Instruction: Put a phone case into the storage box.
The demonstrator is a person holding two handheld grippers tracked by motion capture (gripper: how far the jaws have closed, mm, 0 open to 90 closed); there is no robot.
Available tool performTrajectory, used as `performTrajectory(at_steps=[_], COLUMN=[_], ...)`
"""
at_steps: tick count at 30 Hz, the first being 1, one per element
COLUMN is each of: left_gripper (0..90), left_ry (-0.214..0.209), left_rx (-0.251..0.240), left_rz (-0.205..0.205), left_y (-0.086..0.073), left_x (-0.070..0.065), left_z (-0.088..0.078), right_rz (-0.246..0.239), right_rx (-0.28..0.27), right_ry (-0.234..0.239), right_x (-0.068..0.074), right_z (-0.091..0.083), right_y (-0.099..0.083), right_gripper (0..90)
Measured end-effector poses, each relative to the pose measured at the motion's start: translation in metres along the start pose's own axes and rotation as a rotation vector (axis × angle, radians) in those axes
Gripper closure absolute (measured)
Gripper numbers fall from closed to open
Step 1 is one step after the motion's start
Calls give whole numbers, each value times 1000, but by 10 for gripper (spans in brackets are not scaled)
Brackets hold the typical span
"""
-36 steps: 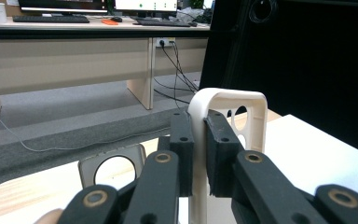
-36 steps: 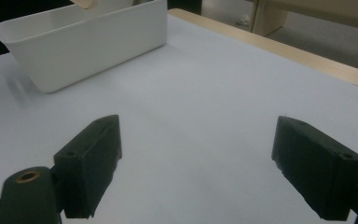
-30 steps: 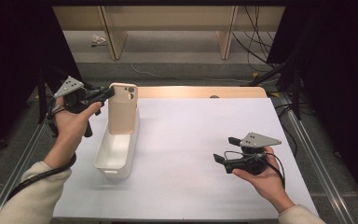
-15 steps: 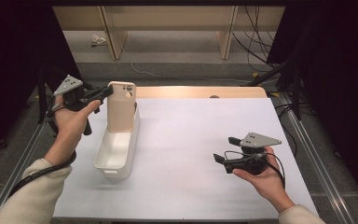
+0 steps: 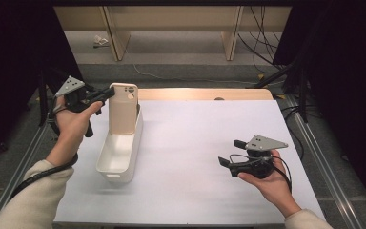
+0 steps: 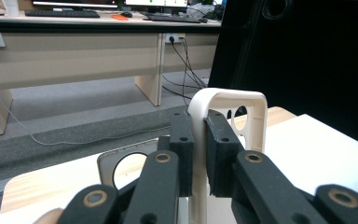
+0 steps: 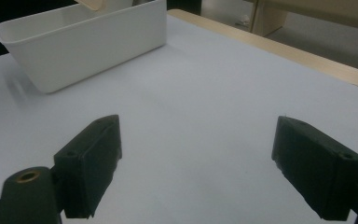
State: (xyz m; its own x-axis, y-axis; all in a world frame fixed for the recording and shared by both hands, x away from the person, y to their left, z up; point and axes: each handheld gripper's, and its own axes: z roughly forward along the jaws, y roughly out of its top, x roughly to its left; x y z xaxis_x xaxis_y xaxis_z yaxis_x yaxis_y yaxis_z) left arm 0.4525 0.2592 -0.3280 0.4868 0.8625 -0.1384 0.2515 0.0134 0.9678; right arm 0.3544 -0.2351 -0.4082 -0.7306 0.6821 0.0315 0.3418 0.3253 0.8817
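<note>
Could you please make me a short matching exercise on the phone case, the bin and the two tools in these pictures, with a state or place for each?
Things:
1. phone case
2. bin
3. left tool
4. right tool

States or places:
A. open, with nothing between its jaws
B. white, resting on the table's left side
C. beige, upright, lower end in the bin
D. shut on the phone case's upper edge

Pairs: 1-C, 2-B, 3-D, 4-A
</note>
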Motion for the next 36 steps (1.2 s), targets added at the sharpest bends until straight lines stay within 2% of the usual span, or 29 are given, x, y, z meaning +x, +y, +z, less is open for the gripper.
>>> performTrajectory(at_steps=[36], left_gripper=[823], left_ry=[25], left_rx=[22], left_rz=[-2], left_y=[-3], left_x=[10], left_z=[14], right_rz=[1], right_rx=[-3], right_ry=[-2], right_x=[-1], right_z=[0], right_y=[0], right_gripper=[167])
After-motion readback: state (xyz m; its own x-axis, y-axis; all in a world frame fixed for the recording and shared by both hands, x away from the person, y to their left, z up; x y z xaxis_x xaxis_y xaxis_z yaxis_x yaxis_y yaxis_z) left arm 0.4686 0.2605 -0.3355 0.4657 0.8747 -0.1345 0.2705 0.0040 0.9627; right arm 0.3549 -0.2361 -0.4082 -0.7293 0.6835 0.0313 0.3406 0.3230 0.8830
